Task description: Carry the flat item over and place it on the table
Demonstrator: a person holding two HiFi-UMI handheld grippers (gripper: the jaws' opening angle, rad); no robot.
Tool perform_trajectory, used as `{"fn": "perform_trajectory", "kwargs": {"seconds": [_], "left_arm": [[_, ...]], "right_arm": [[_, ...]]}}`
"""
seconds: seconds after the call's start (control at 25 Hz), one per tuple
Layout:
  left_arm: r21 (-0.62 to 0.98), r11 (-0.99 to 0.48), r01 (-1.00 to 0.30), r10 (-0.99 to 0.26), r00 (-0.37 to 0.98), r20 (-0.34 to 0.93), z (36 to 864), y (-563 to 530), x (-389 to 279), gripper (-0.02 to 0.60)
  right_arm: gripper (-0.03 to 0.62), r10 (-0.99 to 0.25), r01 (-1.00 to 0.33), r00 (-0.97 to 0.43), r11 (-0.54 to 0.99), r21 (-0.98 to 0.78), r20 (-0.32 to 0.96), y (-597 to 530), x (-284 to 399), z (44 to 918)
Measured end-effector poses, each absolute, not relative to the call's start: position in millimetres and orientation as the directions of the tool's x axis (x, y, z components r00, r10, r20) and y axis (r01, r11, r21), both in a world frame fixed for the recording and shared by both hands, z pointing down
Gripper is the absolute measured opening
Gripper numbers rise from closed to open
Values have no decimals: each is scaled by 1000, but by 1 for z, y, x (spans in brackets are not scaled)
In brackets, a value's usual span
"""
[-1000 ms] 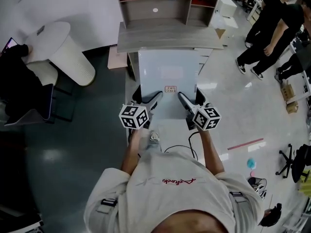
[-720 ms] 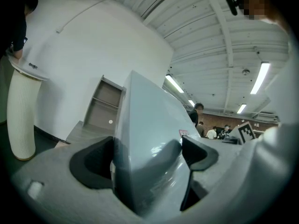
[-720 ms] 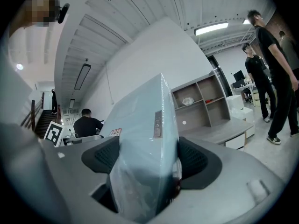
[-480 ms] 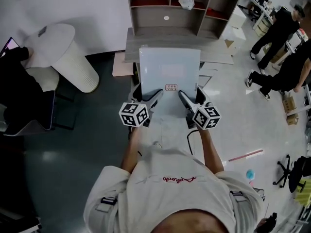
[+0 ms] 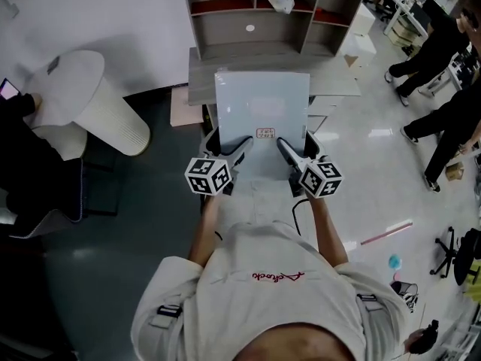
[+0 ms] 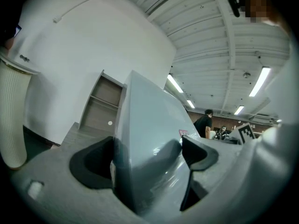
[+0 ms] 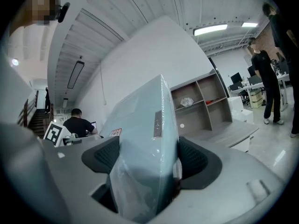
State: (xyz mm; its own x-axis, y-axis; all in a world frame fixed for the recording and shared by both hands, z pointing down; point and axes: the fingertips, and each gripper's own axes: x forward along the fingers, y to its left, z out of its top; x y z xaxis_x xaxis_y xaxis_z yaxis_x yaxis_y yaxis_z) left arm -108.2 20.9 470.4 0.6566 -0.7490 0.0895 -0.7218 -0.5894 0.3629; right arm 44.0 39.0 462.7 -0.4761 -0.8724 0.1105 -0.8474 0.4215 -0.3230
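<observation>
Both arms reach straight out in front of the person, side by side. Each hand holds a gripper. The left gripper (image 5: 239,148) has its fingers clamped on the left side of the flat board (image 5: 262,104). The right gripper (image 5: 285,148) has its fingers clamped on the right side. The board is pale blue and wrapped in clear plastic. It is held up by its near end. Its far end sits over the near edge of the gray tabletop (image 5: 334,81), in front of a shelf (image 5: 225,28).
</observation>
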Motion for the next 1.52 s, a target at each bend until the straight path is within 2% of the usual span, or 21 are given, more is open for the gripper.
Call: {"fn": "perform_trajectory", "kwargs": {"seconds": [0.64,1.52], "left_arm": [[365,-567,-739,-756,642,125,491,-29,-105,468],[358,-534,-766,-771,615,166,486,-238,-43,468]], "right_arm": [[402,-864,-834,-490,425,-353,119,-13,48,485],[399,-846,-810,-519,440,-387,123,-227,111,484]]}}
